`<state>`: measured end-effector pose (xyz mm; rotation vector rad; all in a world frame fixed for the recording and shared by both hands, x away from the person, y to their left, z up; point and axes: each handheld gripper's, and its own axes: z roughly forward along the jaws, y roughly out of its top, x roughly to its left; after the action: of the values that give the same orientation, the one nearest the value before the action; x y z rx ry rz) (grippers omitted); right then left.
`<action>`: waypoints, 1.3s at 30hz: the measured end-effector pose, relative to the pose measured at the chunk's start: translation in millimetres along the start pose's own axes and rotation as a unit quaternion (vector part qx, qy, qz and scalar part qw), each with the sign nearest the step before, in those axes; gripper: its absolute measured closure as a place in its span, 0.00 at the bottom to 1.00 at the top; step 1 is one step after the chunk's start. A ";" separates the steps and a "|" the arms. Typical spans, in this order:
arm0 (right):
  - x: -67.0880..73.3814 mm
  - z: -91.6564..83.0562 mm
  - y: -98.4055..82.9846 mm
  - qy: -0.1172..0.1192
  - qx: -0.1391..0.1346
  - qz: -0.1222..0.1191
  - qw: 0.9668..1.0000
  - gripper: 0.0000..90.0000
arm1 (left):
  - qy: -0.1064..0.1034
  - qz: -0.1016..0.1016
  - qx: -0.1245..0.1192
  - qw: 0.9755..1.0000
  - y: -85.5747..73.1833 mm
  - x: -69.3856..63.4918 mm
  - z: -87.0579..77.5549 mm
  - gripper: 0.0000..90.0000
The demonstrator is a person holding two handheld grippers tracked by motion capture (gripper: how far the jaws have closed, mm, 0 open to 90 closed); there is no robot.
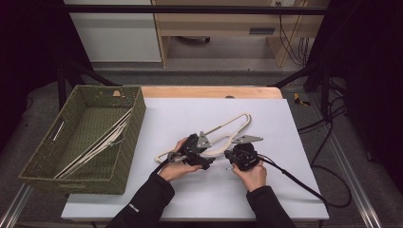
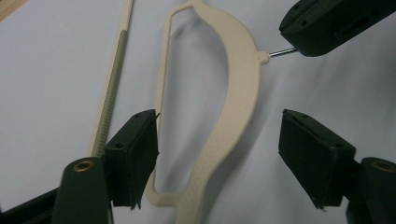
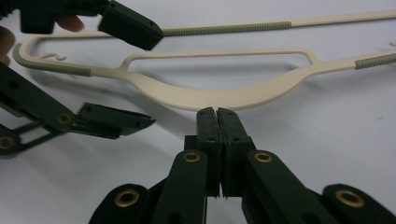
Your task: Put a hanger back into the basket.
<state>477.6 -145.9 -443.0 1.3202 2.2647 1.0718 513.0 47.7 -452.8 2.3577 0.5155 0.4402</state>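
While right tongs (image 3: 215, 112) pinch the hanger (image 3: 210, 98) hook stub shut | left tongs (image 2: 217, 158) gape astride its shoulder, untouched | centre, then squeeze before lifting toward basket (image 1: 135, 118).

Lab or recording studio setup, not home; white sheet-covered wooden table (image 1: 266, 123) boxed in by black metal frame bars (image 1: 190, 8); black curtains either side; loose black cables (image 1: 328, 137) trailing over grey floor; pale wooden cabinet (image 1: 223, 23) and white panel behind; green woven rectangular basket (image 1: 71, 156) of cream plastic hangers (image 1: 95, 145) staged as prop.
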 end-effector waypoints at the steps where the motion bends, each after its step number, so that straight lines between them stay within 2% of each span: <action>1: 0.0 0.0 0.0 0.000 0.000 0.000 1.000 0.99 | 0.000 0.000 0.000 1.000 0.0 0.0 0.0 0.35; 5: 3.4 -5.4 3.1 0.000 -0.006 -0.005 1.000 0.99 | 0.000 0.017 0.005 1.000 6.1 -4.5 6.3 0.44; 9: 4.5 -8.9 4.9 0.002 -0.009 -0.006 1.000 0.99 | 0.002 0.018 0.004 1.000 8.4 -6.5 10.5 0.57; 14: 7.2 -12.5 6.7 0.006 -0.009 -0.003 1.000 0.99 | -0.003 0.023 0.016 1.000 9.1 -6.1 12.3 0.72; 17: 8.1 -12.1 6.9 0.006 -0.007 0.002 1.000 0.99 | -0.005 0.022 0.015 1.000 9.2 -7.1 13.1 0.74; 21: 7.6 -12.5 6.8 0.011 -0.005 -0.001 1.000 0.99 | 0.000 0.036 0.023 0.999 11.0 -10.1 12.5 0.76; 24: 6.4 -14.5 7.7 0.014 -0.006 -0.003 1.000 0.98 | -0.002 0.038 0.022 0.999 11.1 -10.7 10.9 0.77; 25: 5.2 -22.9 9.6 0.022 -0.019 0.000 1.000 0.89 | -0.002 0.041 0.025 0.999 11.0 -10.3 9.2 0.77; 26: 5.2 -22.9 9.6 0.022 -0.019 0.000 1.000 0.89 | -0.001 0.042 0.026 0.999 10.8 -9.7 8.1 0.77; 27: 1.6 -36.6 12.3 0.033 -0.047 -0.007 0.998 0.83 | -0.002 0.041 0.024 0.999 10.9 -8.7 5.9 0.78; 28: 0.1 -42.1 13.3 0.037 -0.062 -0.009 0.997 0.80 | -0.002 0.040 0.024 0.999 11.3 -7.9 3.5 0.78; 29: -2.7 -51.5 14.7 0.041 -0.086 -0.013 0.995 0.75 | 0.000 0.039 0.022 0.999 11.5 -7.2 1.9 0.79; 33: -17.9 -77.6 13.9 0.040 -0.142 -0.006 0.989 0.60 | 0.001 0.031 0.012 0.999 12.1 -4.0 -5.7 0.81; 35: -28.0 -85.4 10.7 0.032 -0.155 -0.001 0.987 0.53 | 0.005 0.027 0.010 1.000 12.6 -0.2 -13.4 0.82; 36: -28.0 -85.4 10.7 0.032 -0.155 -0.001 0.987 0.53 | 0.005 0.027 0.010 1.000 12.6 -0.2 -13.4 0.83; 37: -37.1 -89.0 7.3 0.024 -0.160 0.012 0.987 0.47 | 0.011 0.024 0.007 1.000 13.1 2.5 -18.8 0.83; 39: -44.3 -90.3 3.8 0.022 -0.160 0.019 0.987 0.43 | 0.015 0.023 0.007 1.000 13.5 4.3 -22.7 0.85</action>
<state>450.2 -222.7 -383.8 1.2196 1.9951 1.4220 510.0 52.7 -426.7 2.3829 0.4793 0.4947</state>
